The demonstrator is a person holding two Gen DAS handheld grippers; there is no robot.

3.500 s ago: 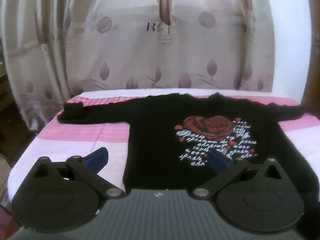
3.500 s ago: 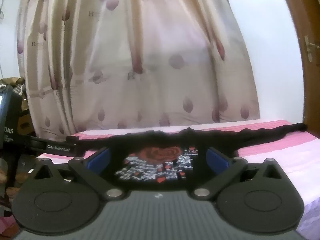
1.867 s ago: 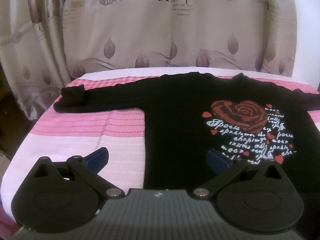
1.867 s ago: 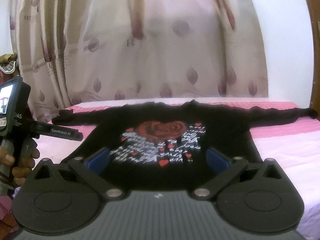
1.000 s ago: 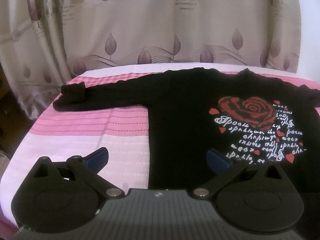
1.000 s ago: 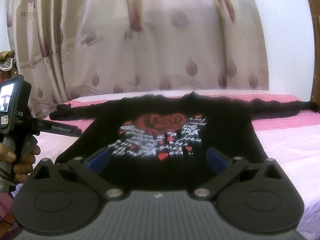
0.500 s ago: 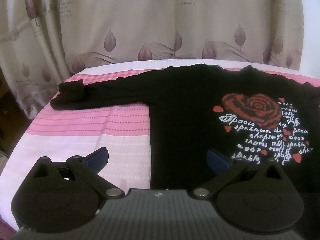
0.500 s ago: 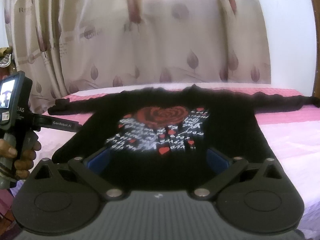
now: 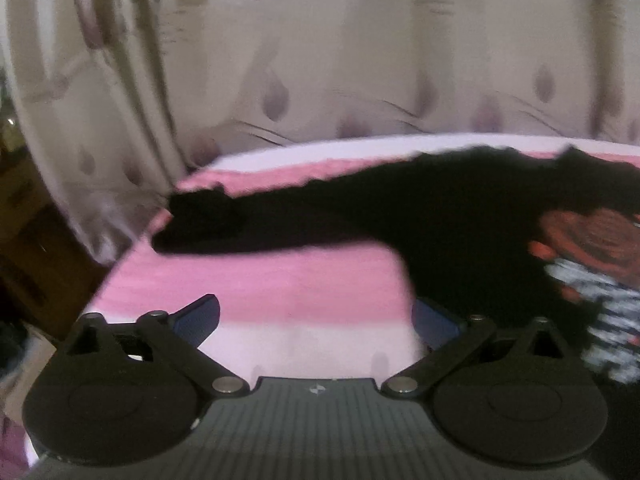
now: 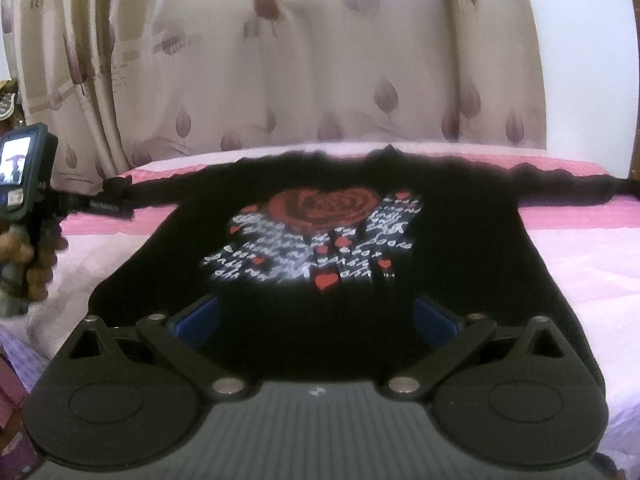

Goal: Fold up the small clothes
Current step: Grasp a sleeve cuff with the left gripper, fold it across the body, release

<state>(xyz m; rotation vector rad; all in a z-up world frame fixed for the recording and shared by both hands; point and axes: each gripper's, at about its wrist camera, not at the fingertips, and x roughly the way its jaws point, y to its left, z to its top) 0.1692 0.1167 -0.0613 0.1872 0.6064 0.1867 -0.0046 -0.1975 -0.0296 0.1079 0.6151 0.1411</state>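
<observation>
Black sweater [image 10: 316,240] spread flat, front up, on pink-and-white striped bedcover [image 10: 580,248], both sleeves stretched out sideways. Red rose-heart print [image 10: 322,204] with white script and small red hearts across the chest. Left sleeve [image 9: 280,220] ending in a folded cuff [image 9: 200,216] near the bedcover's edge, blurred in the left wrist view.

Right gripper [image 10: 316,318] low over the sweater's hem, blue-padded fingers [image 10: 200,316] spread wide, pinching nothing. Left gripper [image 9: 316,316] over bare pink bedcover [image 9: 280,280] just beside the sweater's side edge, below the sleeve, fingers [image 9: 198,314] likewise spread wide and empty; contact with the cloth not discernible in either view.

At the left edge of the right wrist view, a hand [image 10: 36,256] around the left gripper's handle, small lit screen [image 10: 16,160] on top. Behind the bed, beige curtain [image 10: 320,80] with purple leaf pattern; white wall [image 10: 588,80] at right.
</observation>
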